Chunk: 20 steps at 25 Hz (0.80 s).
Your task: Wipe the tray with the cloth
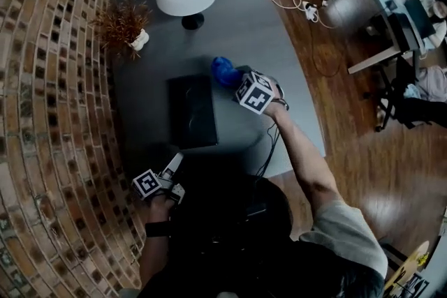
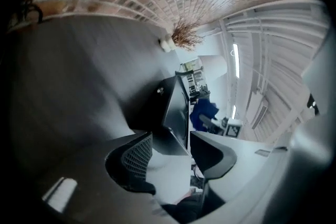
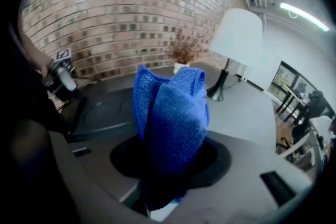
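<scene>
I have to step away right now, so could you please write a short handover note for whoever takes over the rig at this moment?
Right gripper: jaws shut on the bunched blue woven cloth, held beside the far right corner of the flat black rectangular tray, not on it.
Left gripper: jaws apart, gripping nothing; the tray's near edge lies just ahead of them.
Tray lies flat on the grey table.
Done: cloth is in the grip.
Left: lower the cloth onto the tray and wipe it; no wiping contact shows yet.
</scene>
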Each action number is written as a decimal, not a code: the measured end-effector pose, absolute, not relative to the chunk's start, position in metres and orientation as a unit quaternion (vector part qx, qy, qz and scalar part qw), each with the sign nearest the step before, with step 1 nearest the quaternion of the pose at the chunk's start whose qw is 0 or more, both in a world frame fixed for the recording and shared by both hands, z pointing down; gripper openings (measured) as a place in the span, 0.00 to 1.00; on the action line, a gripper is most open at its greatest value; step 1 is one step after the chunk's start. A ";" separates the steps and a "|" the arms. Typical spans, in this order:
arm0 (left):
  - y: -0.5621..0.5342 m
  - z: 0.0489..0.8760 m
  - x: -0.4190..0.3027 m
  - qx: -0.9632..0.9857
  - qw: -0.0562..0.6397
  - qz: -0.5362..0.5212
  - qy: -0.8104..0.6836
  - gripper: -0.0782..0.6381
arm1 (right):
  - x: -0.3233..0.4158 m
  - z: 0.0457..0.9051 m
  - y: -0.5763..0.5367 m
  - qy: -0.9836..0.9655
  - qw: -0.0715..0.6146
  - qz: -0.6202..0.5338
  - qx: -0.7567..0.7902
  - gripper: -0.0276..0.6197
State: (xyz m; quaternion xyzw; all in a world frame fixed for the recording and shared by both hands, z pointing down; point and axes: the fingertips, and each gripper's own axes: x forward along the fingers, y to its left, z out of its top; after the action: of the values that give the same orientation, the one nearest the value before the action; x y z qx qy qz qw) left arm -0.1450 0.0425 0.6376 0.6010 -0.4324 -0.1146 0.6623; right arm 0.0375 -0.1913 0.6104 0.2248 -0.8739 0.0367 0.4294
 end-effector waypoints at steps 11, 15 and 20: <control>0.010 0.641 -0.150 0.579 0.652 -0.207 -0.444 0.43 | -0.054 0.655 -0.241 -0.849 0.478 0.221 0.031 0.27; -0.024 0.649 -0.196 0.587 0.610 -0.211 -0.489 0.43 | -0.023 0.658 -0.209 -0.841 0.461 0.282 0.025 0.27; -0.104 0.645 -0.241 0.591 0.580 -0.203 -0.522 0.43 | 0.011 0.657 -0.129 -0.849 0.385 0.361 0.034 0.28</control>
State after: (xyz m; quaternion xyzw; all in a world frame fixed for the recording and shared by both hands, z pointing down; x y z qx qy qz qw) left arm -0.2408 -0.1036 0.6450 0.5912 -0.5223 -0.2027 0.5801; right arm 0.0112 -0.1292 0.6566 0.0339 -0.8489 0.3607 0.3849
